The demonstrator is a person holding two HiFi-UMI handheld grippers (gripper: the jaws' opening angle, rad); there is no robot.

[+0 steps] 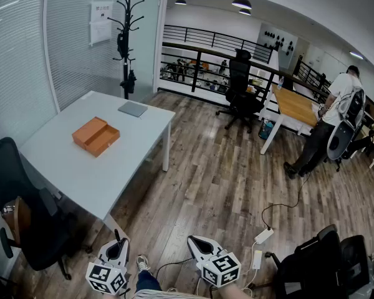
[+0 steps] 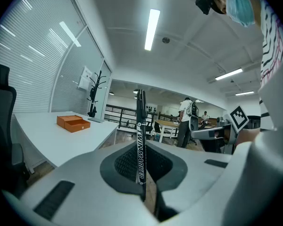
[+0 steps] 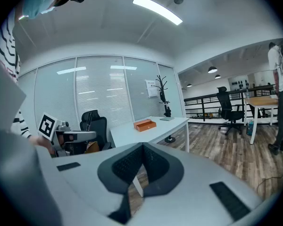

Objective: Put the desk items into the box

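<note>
Gripping a black marker (image 2: 140, 121) lengthwise in clamped jaws, the left gripper (image 1: 117, 240) is nearer the orange box (image 1: 96, 136), far left on the table (image 1: 62, 173); right gripper (image 1: 196, 242) closed, empty.

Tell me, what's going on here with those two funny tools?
A person stands a little way off from a white desk, holding a two-jaw gripper in each hand. The left gripper is clamped on a black marker pen that sticks up between its jaws. The right gripper is shut with nothing in it. On the desk sits an open orange box, with a flat grey item beyond it.
</note>
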